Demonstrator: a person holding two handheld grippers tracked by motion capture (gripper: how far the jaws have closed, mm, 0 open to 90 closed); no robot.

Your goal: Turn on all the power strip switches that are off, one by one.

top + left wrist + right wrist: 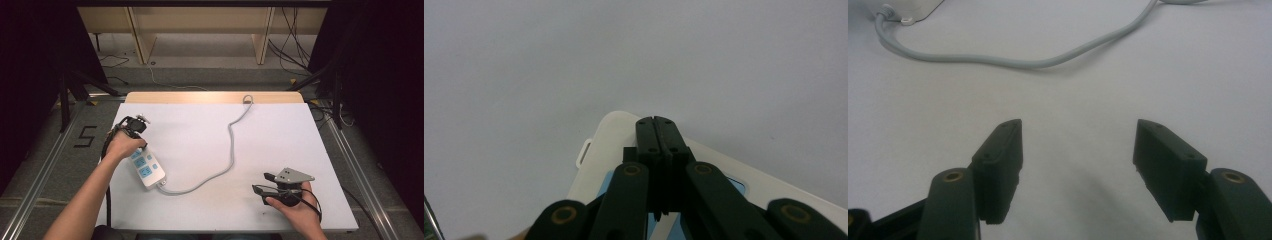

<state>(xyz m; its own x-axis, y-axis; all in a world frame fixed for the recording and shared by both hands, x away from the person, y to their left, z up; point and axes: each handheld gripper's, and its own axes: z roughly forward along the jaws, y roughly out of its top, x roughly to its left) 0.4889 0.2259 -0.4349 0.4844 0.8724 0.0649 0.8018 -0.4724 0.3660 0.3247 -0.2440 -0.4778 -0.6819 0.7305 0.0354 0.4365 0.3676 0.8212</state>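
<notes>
A white power strip (146,168) lies on the left part of the white table (280,150), its long side running at a slant, near end toward the person and turned a little to the right. It is a rounded white block with pale blue socket panels set along its top; three of them show in the high view. From the left gripper view its corner is smooth and curved, with a small slotted tab sticking out of one edge. A grey cord (227,150) leaves the near end of the strip, sweeps right across the table, then bends and climbs in a loose wave to the far edge, where it drops over.

The left gripper (657,131) sits over the far end of the strip, the person's left hand (122,145) wrapped around it. Its two black jaws are pressed together with nothing between them, tips above the white casing; whether they actually touch the plastic I can't quite make out from here.

The right gripper (1078,150) is low over bare table at the near right, well apart from the strip, held in the right hand (295,207). Its jaws stand wide apart, empty, pointing toward the cord.
</notes>
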